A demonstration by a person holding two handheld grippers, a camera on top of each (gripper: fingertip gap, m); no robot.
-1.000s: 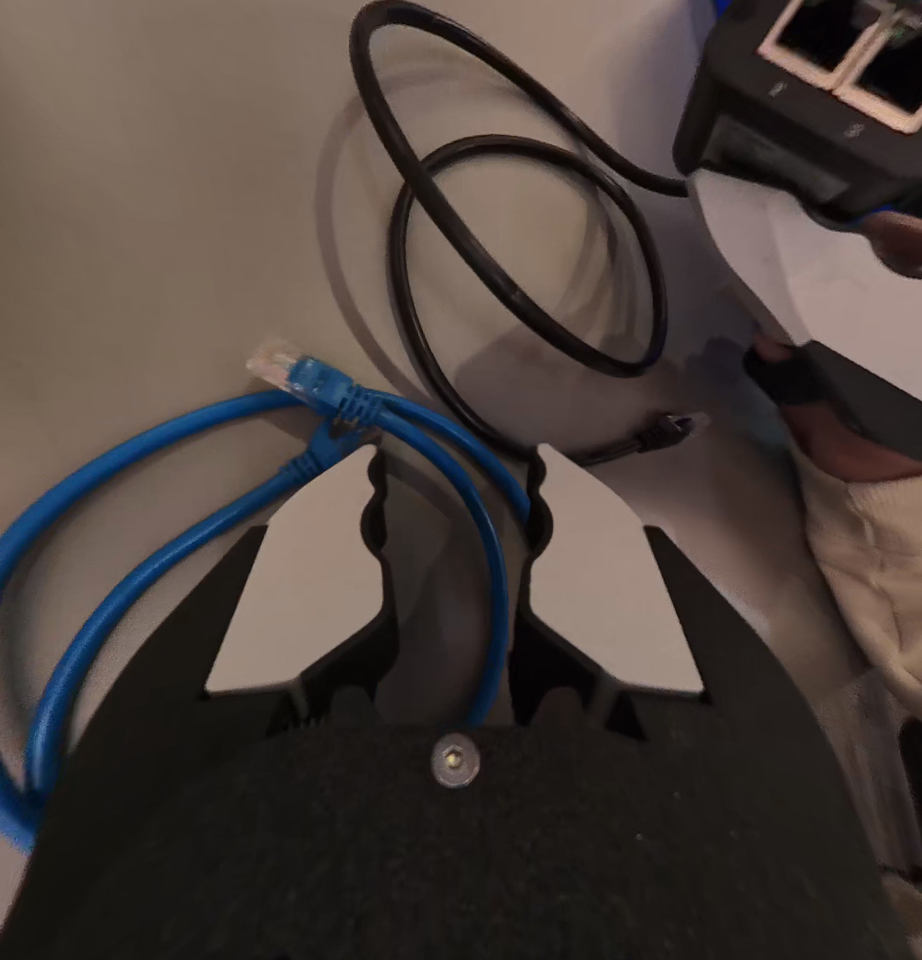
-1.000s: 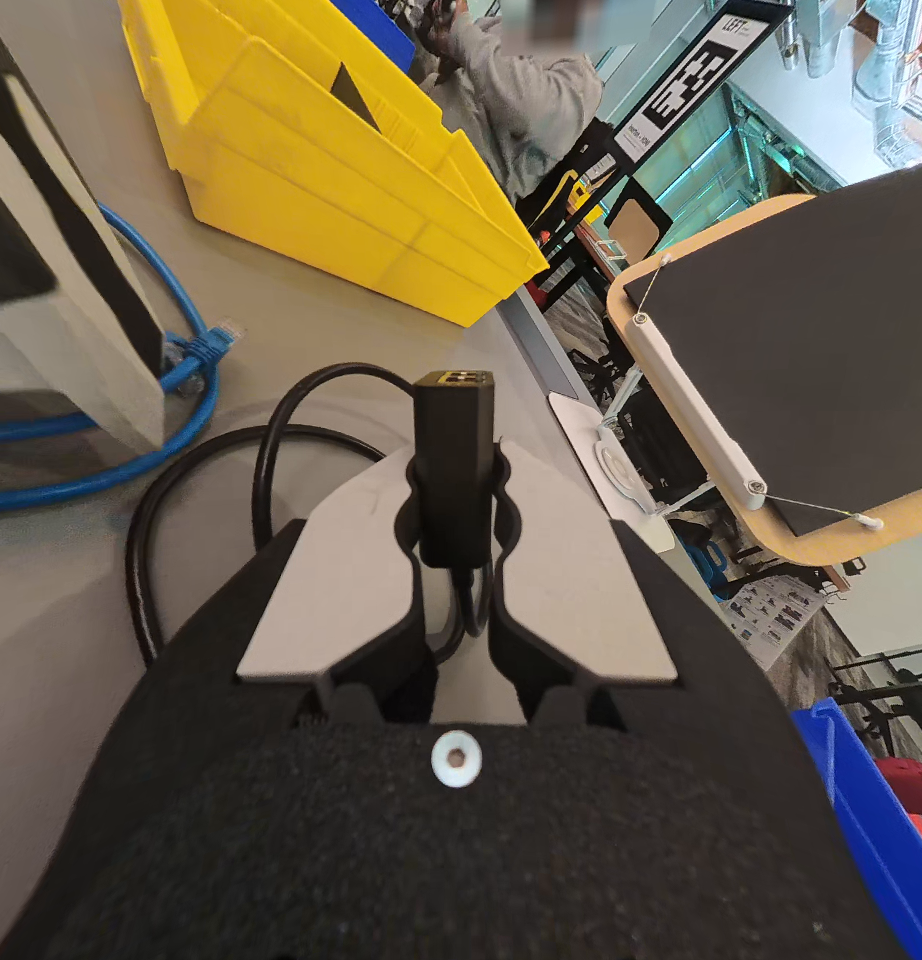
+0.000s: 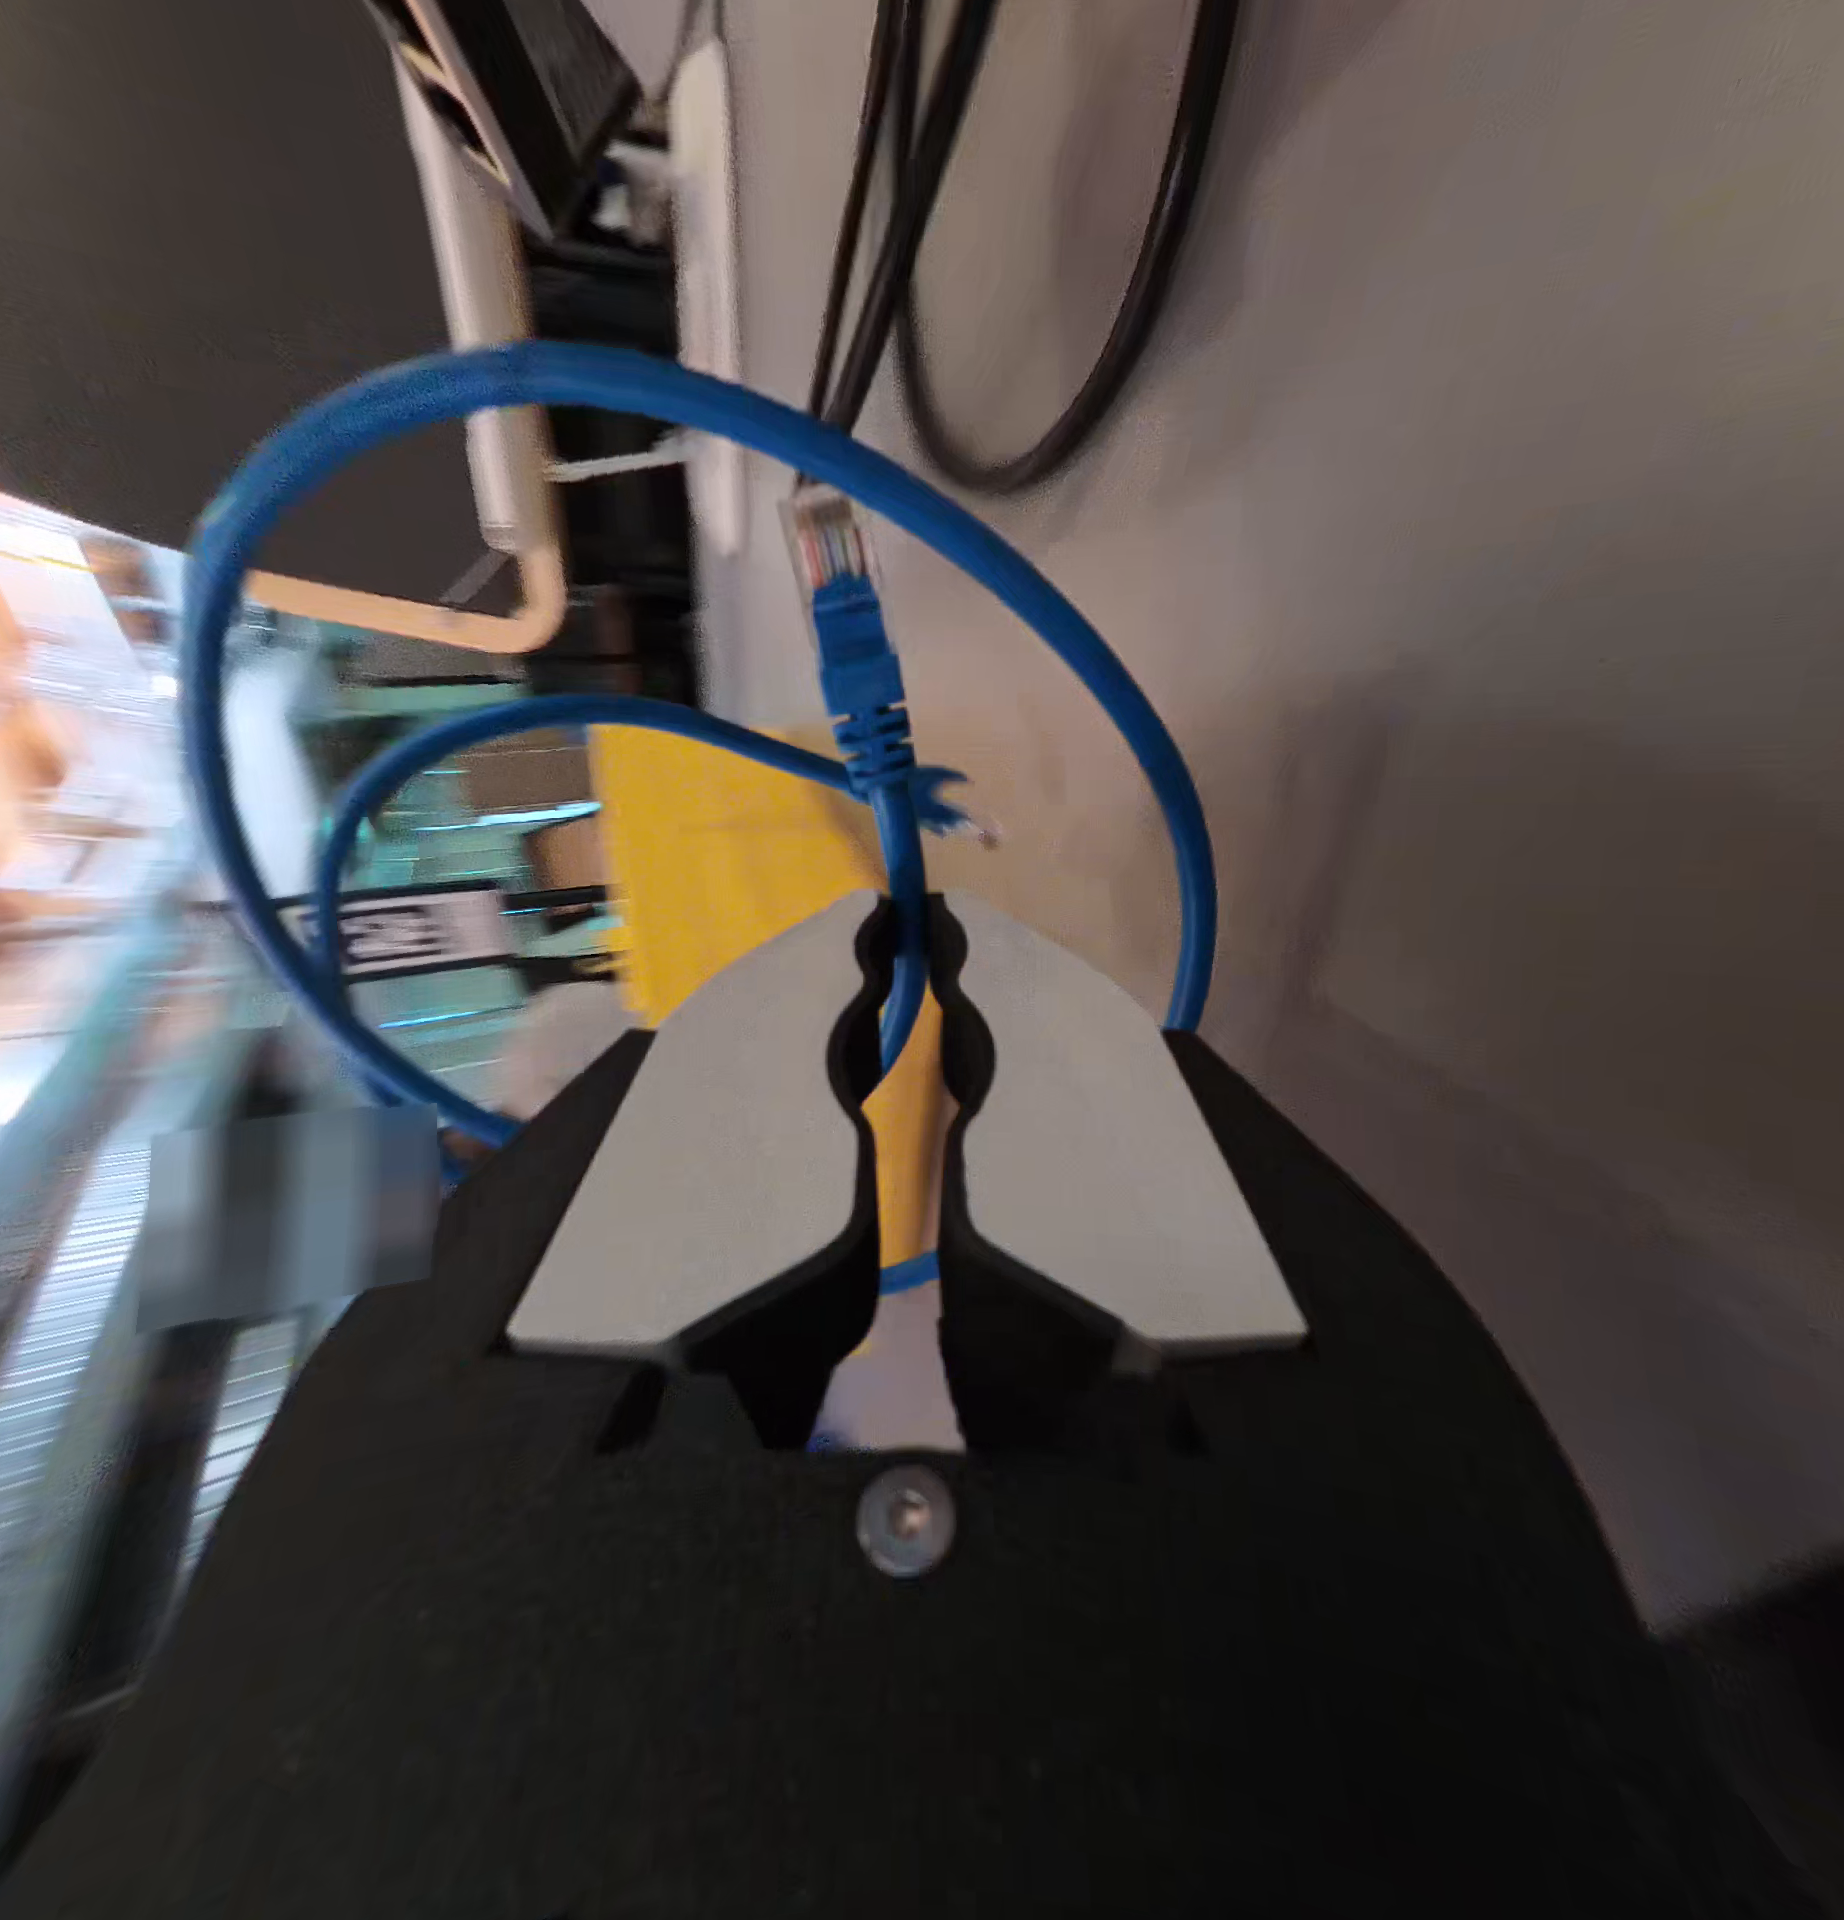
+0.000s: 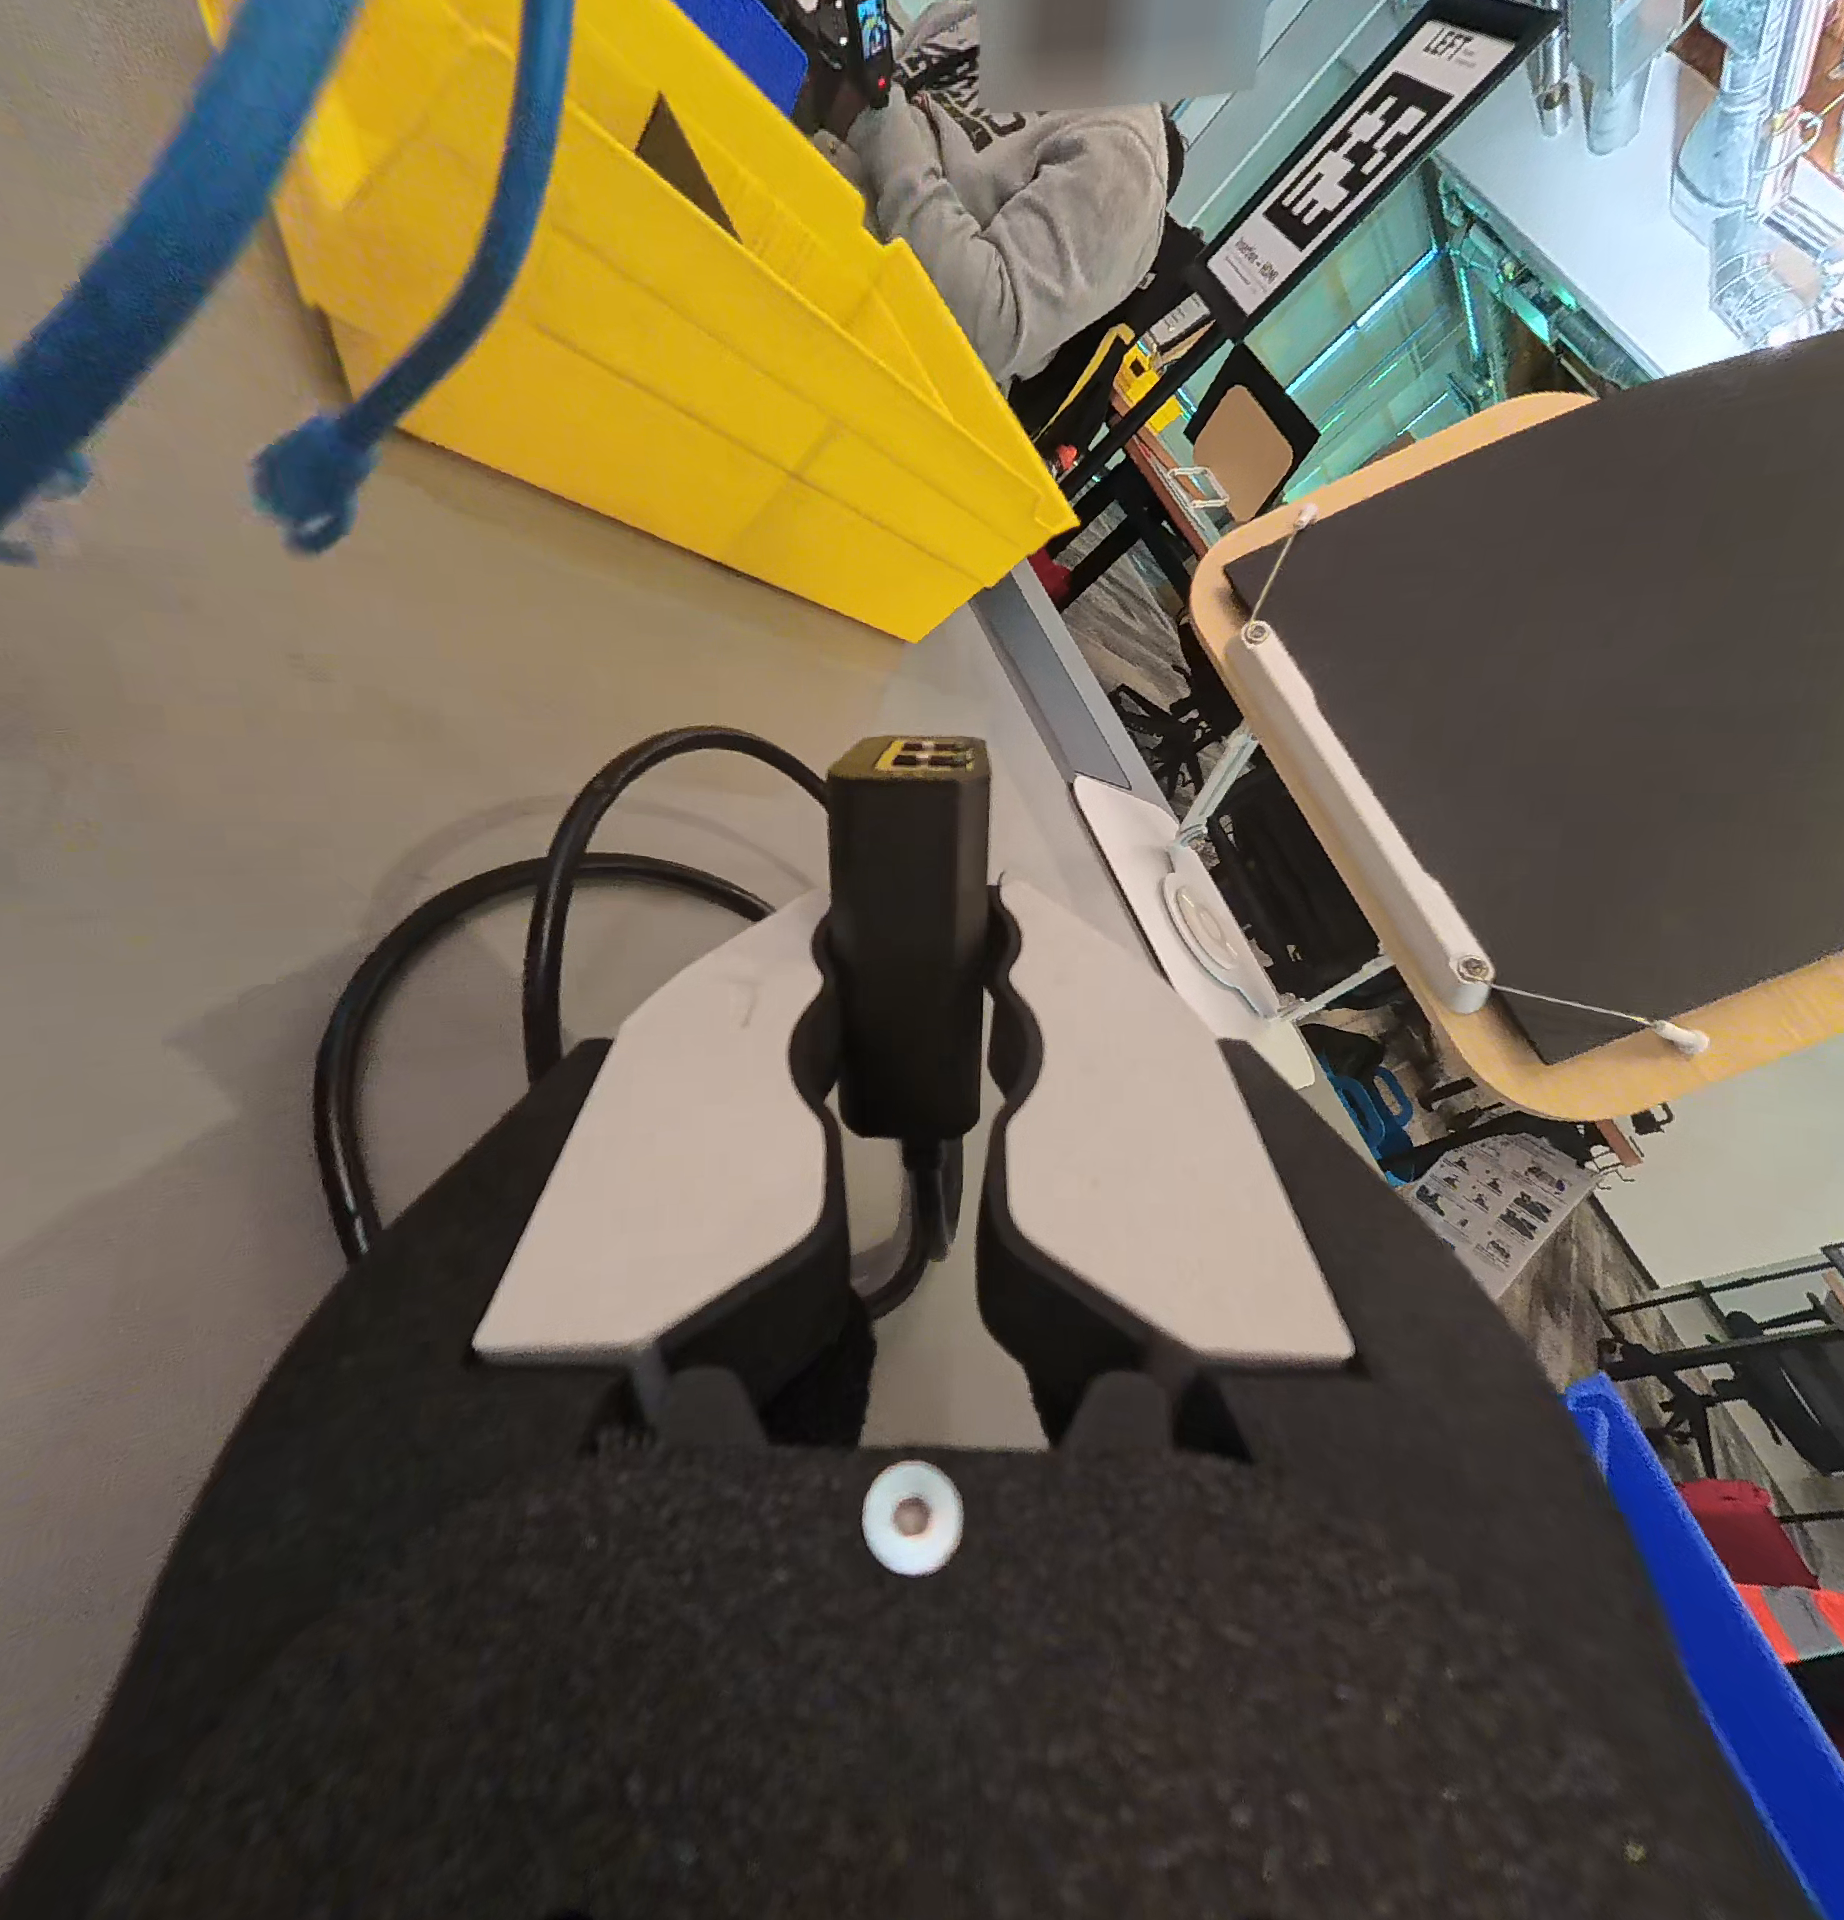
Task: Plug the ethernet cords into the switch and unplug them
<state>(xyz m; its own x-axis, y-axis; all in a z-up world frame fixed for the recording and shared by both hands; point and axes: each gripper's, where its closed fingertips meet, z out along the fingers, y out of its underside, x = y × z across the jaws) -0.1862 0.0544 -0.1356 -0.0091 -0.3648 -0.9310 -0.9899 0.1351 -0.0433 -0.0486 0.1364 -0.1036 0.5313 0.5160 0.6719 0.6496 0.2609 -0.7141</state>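
Left wrist view: the left gripper point(image 3: 905, 914) pinches the blue ethernet cord point(image 3: 902, 997) just behind its plug point(image 3: 833, 556), lifted, apparently clear of the table point(image 3: 1469, 623). Right wrist view: the right gripper point(image 4: 910, 914) clamps the black switch point(image 4: 905, 935), its 2 ports facing away, above the table.

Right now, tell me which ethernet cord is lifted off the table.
The blue ethernet cord, pinched in the left gripper; the black cord lies coiled on the table.

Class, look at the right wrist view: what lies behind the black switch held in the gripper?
Black cable loops on the grey table behind the switch. The switch hides part of the loop.
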